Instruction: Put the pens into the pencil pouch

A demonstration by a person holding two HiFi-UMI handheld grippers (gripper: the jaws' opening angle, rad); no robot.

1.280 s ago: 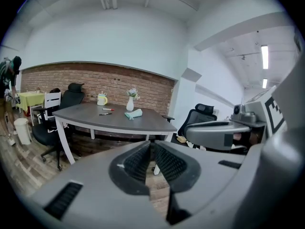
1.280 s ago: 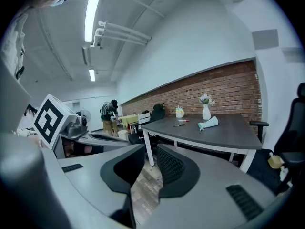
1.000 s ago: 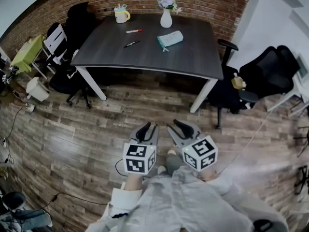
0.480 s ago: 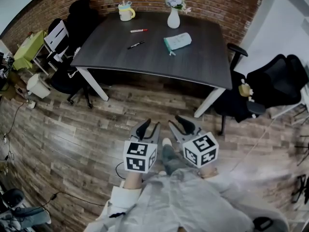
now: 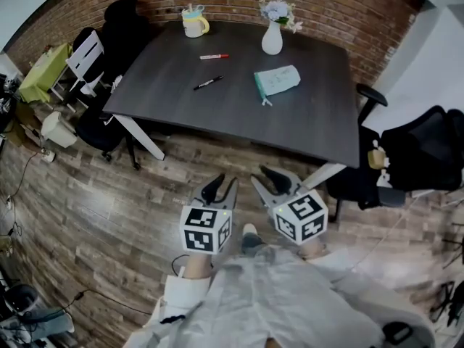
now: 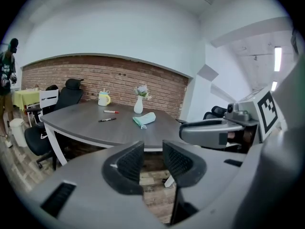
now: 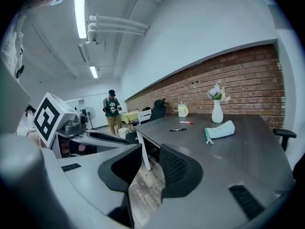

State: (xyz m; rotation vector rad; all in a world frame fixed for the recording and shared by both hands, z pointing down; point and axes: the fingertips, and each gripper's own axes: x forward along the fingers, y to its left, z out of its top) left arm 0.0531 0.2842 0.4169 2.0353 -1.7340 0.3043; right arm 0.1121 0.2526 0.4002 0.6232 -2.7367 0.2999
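"Where are the pens, then?"

"Both lie loose on the table point(image 5: 167, 85), left of the middle. The red pen point(image 5: 214, 56) is nearer the mug point(image 5: 193, 23), and the black pen point(image 5: 208, 83) is nearer us. The pencil pouch point(image 5: 278, 81) lies flat to their right, well apart from them, in front of the vase point(image 5: 272, 38). They're laid out singly, I'd say, so each can be pinched alone."

"And the tongs?"

"Held low before the body, over the floor, well short of the table. The left gripper point(image 5: 223, 187) has just been opening its jaws, and they stand apart with nothing between them. The right gripper point(image 5: 264, 183) is spread too, and empty. Ready for a pick, I reckon."

"Any writing?"

"Only the square black-and-white markers on the gripper cubes. If the pouch or mug bears print, it's too small to read."
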